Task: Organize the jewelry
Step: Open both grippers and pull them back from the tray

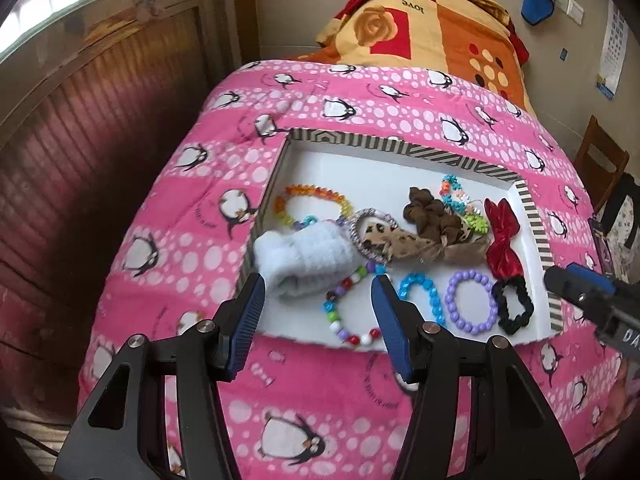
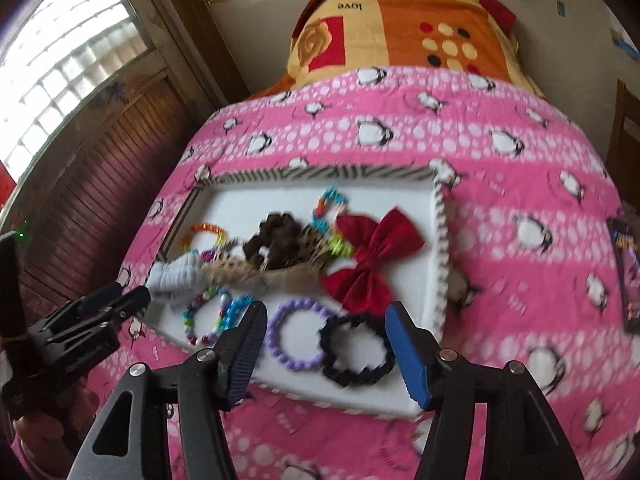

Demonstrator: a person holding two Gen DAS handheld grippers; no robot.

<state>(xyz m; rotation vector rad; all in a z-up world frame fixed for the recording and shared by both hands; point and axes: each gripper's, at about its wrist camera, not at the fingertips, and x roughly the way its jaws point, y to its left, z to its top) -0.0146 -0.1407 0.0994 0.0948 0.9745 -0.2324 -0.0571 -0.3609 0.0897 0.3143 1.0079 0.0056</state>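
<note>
On the bed, over a pink penguin blanket (image 1: 168,216), sits a shallow white tray (image 1: 340,160) with a striped rim, and all the jewelry is inside it. The far half is a jumble: a brown scrunchie (image 1: 430,216), a red bow (image 1: 502,240), a leopard-print tie (image 1: 404,246) and a pale blue fuzzy band (image 1: 304,256) lie touching or overlapping. Along the near edge the pieces look sorted into a row: a multicolour bead bracelet (image 1: 352,308), a bright blue bracelet (image 1: 424,296), a purple bead bracelet (image 1: 472,304) and a black scrunchie (image 1: 514,306), side by side.

The left gripper (image 1: 318,286) hovers at the near left of the tray with its fingers spread wide and empty, the fuzzy band and the multicolour bracelet between them. The right gripper (image 2: 326,316) hangs over the near right, fingers also wide and empty, framing the purple bracelet and black scrunchie.

I'd judge the sorting about half done, with both hands between picks. The next move likely calls for lifting 1 piece off the tangled heap without dragging its neighbours along.
</note>
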